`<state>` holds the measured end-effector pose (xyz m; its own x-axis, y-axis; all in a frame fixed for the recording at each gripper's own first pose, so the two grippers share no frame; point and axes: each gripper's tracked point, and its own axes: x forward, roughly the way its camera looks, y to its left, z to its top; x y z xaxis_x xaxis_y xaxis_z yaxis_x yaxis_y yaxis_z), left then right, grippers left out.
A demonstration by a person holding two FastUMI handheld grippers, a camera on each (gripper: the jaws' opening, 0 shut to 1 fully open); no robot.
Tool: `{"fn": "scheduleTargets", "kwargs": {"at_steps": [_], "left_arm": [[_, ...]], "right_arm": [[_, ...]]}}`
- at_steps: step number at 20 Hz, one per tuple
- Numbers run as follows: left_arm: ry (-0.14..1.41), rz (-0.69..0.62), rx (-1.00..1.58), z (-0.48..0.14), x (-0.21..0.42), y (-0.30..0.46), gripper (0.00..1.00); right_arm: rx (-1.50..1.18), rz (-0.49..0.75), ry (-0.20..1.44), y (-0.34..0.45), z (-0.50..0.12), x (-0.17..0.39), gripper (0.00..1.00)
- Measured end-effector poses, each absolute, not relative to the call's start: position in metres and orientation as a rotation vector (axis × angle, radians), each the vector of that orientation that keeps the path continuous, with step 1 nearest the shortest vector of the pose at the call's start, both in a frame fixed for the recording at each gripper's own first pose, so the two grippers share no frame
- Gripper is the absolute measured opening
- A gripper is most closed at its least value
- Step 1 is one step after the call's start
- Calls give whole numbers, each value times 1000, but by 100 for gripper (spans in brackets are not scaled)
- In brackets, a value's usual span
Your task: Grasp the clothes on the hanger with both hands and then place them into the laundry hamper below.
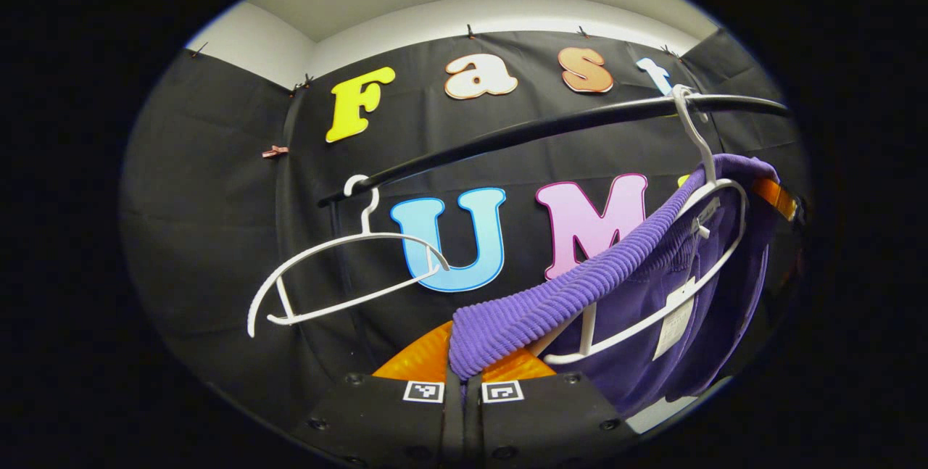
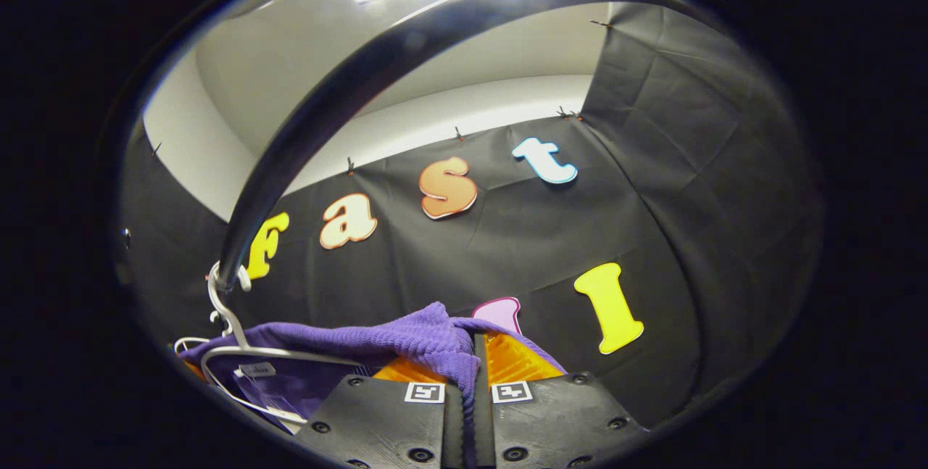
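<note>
We see the black rail [image 1: 551, 125] crossing the upper middle of the left gripper view and arching over the top in the right gripper view. Purple garment [image 1: 652, 288] hangs lower right in the left gripper view, draped on a white hanger [image 1: 714, 237] hooked on the rail at upper right. An empty hanger [image 1: 341, 273] sits centre left, well apart from it.

Left tongs [image 1: 462, 382] at bottom centre are closed on the garment's ribbed edge. Right tongs [image 2: 470, 382] at bottom centre of the right gripper view are clamped on the same ribbed purple cloth too.

We judge the grasp step done with both hands; garment not yet off its hanger. Next move calls for pulling the cloth clear of the hanger, then lowering it. Hamper not in sight, so we cannot place it.
</note>
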<state>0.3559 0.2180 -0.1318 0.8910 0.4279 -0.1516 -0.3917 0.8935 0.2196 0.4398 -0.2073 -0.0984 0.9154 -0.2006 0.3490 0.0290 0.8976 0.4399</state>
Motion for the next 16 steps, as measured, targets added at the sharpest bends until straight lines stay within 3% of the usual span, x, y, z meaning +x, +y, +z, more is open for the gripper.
{"fn": "scheduleTargets", "kwargs": {"at_steps": [3,7,8,12,16], "left_arm": [[200,353,96,-127,358,223,5],[154,368,93,-113,355,233,5],[152,361,99,-111,357,232,5],[172,338,116,-111,359,231,3],[190,279,106,-110,363,234,6]], "right_arm": [[514,-44,-357,-199,-115,457,9],[725,-5,-303,-188,-137,457,13],[743,3,-296,-189,-142,459,9],[859,122,-225,-184,-140,479,9],[693,239,-152,-182,-131,493,8]]}}
